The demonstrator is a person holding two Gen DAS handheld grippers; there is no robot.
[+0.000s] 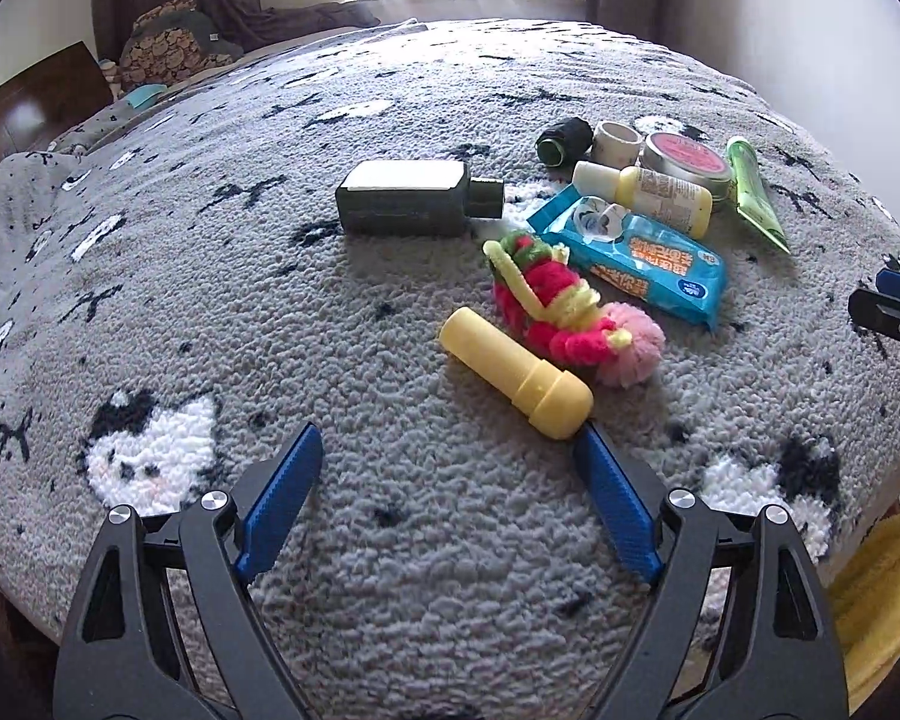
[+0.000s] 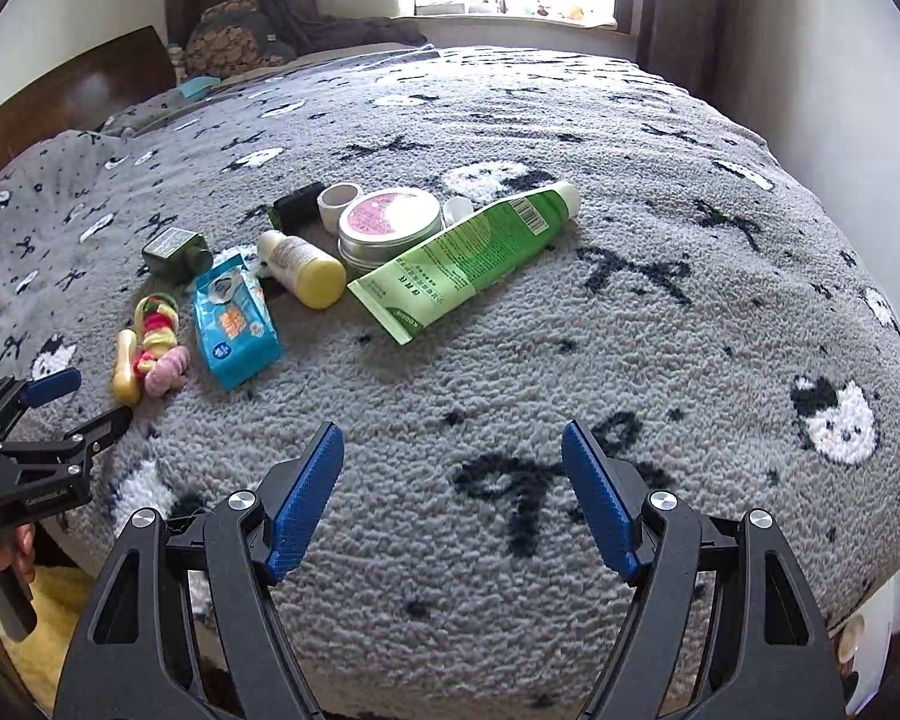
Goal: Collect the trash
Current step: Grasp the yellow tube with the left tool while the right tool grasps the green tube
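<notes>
A heap of small items lies on the grey patterned blanket (image 1: 270, 312): a yellow tube (image 1: 516, 381), a pink and yellow pipe-cleaner bundle (image 1: 555, 306), a blue wipes pack (image 1: 636, 252), a dark green bottle (image 1: 414, 198), a small yellow bottle (image 2: 303, 267), a round tin (image 2: 387, 222) and a green tube (image 2: 474, 252). My left gripper (image 1: 450, 438) stands open just short of the yellow tube, whose cap end lies by the right fingertip. My right gripper (image 2: 450, 438) is open over bare blanket, well short of the green tube. Nothing is between either pair of fingers.
A dark spool (image 2: 297, 207) and a white ring (image 2: 339, 201) lie behind the tin. Pillows (image 1: 168, 42) and a wooden headboard (image 1: 36, 96) are at the far left. Something yellow (image 1: 888, 588) sits below the bed's near edge. A hand (image 2: 0, 552) holds the left gripper (image 2: 48, 414).
</notes>
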